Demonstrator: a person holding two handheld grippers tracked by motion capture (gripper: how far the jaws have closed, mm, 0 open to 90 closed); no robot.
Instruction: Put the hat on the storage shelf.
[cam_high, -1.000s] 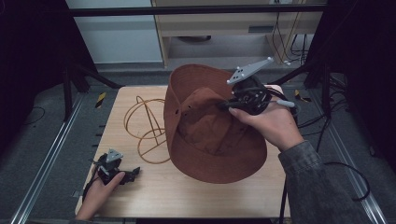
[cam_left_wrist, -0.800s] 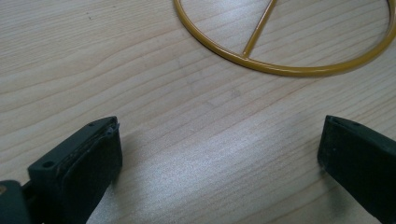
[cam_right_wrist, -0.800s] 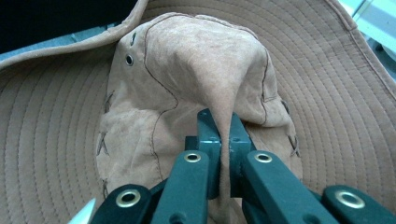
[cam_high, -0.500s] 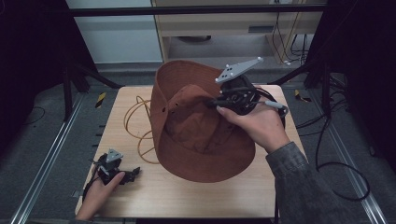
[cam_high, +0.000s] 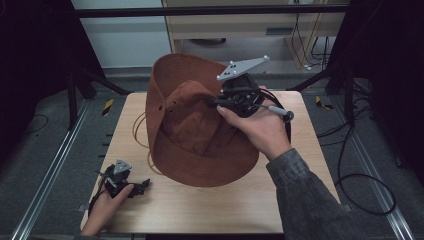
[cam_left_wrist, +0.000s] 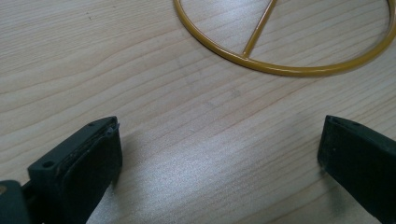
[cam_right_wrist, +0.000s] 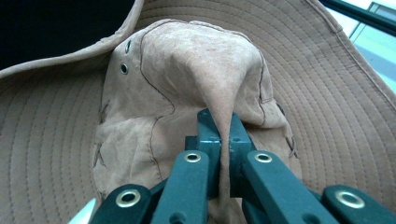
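- Left tongs (cam_high: 142, 184) rest on the near left of the desk (cam_high: 300, 200), released, jaws wide apart with nothing between them.
- Their own view shows the yellow wire stand's (cam_left_wrist: 280, 70) base ring lying just ahead on the wood; from above, the hat hides most of the stand.
- Right tongs (cam_high: 212, 102) are clenched on a pinched fold of the brown hat's (cam_high: 200, 150) crown, holding it tilted above the desk's middle.
- The right gripper view shows that fold squeezed between the jaws.
- I judge the hat should go crown-up over the stand, grip kept firm.
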